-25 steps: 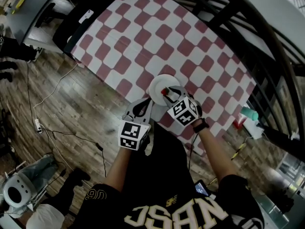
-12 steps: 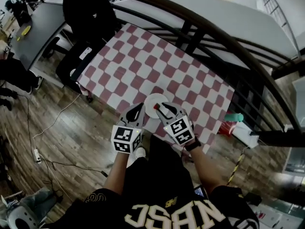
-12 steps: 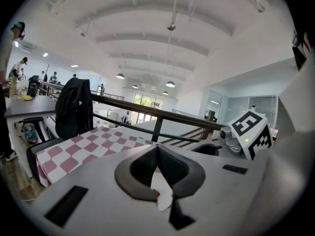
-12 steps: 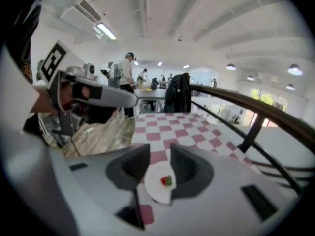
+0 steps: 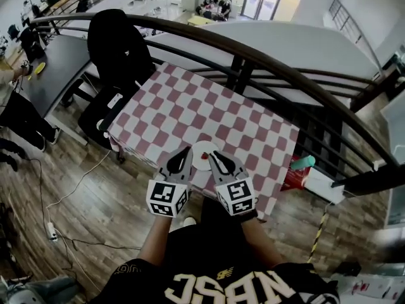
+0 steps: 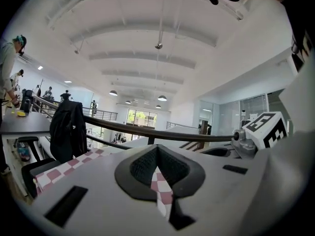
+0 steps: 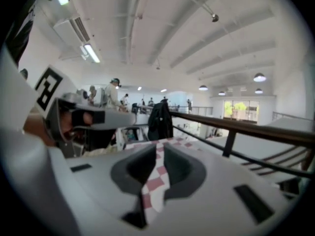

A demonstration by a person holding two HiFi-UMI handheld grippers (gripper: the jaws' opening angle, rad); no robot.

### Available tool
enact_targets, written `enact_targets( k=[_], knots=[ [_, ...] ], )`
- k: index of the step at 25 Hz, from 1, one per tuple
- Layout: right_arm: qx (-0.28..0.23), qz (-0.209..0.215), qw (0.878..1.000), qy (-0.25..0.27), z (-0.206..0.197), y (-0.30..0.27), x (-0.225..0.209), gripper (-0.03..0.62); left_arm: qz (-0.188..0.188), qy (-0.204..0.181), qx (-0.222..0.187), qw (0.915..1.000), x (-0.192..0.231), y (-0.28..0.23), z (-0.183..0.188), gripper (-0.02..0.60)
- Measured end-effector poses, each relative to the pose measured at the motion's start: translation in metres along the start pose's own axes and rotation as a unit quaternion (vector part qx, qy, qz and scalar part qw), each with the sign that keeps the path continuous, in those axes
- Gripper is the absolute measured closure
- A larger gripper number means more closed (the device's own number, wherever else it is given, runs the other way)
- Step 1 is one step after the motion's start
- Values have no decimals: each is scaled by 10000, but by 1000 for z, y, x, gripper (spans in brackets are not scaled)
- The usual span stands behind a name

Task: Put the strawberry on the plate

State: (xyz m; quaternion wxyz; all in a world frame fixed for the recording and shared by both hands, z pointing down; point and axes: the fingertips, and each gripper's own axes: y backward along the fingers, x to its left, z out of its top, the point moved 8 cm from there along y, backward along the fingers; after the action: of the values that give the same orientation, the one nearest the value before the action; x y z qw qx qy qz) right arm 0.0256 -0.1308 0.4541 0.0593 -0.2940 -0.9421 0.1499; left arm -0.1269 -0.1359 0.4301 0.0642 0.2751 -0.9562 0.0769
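Strawberry (image 5: 202, 158) first: where does it sit?

— On the white plate (image 5: 200, 148), near the front edge of the table (image 5: 190, 106). In the head view it is only a red speck, too small to show its shape.

Does anything cover the plate?

— The tips of both grippers cross in front of its rim, one on each side. Neither gripper view shows the plate or the strawberry. Each sees only a strip of checkered cloth through its own jaws.

And the jaws?

— The left gripper (image 5: 185, 151) has its tips together with nothing between them. The right gripper (image 5: 212, 156) has just been closing; a thin slit shows between its pads, with nothing in it.

Hands?

— Hidden under the marker cubes (image 5: 166, 198). Only the forearms show.

Count for me.

— One strawberry, one plate, one table, two grippers, two marker cubes. One black chair (image 5: 117, 43) draped with a dark jacket stands at the table's left. One teal bottle (image 5: 304, 162) shows beyond its right end, too blurred to say more.
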Motion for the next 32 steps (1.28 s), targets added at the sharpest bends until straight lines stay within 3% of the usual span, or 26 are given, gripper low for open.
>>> enact_targets(
  k=[4, 12, 20, 32],
  knots=[
    [-400, -362, 9981, -298, 14, 15, -4, 576, -111, -67, -104, 9999, -11, 6, 3, 572],
    [-689, -765, 9933, -522, 31, 33, -11, 577, -238, -136, -250, 9993, -19, 5, 6, 572],
    [-857, -859, 9912, -526, 45, 33, -16, 577, -204, -137, -503, 9984, -16, 0, 20, 572],
    [-810, -1006, 9900, -563, 46, 29, -27, 577, -288, -93, -517, 9982, -18, -15, 20, 572]
  ],
)
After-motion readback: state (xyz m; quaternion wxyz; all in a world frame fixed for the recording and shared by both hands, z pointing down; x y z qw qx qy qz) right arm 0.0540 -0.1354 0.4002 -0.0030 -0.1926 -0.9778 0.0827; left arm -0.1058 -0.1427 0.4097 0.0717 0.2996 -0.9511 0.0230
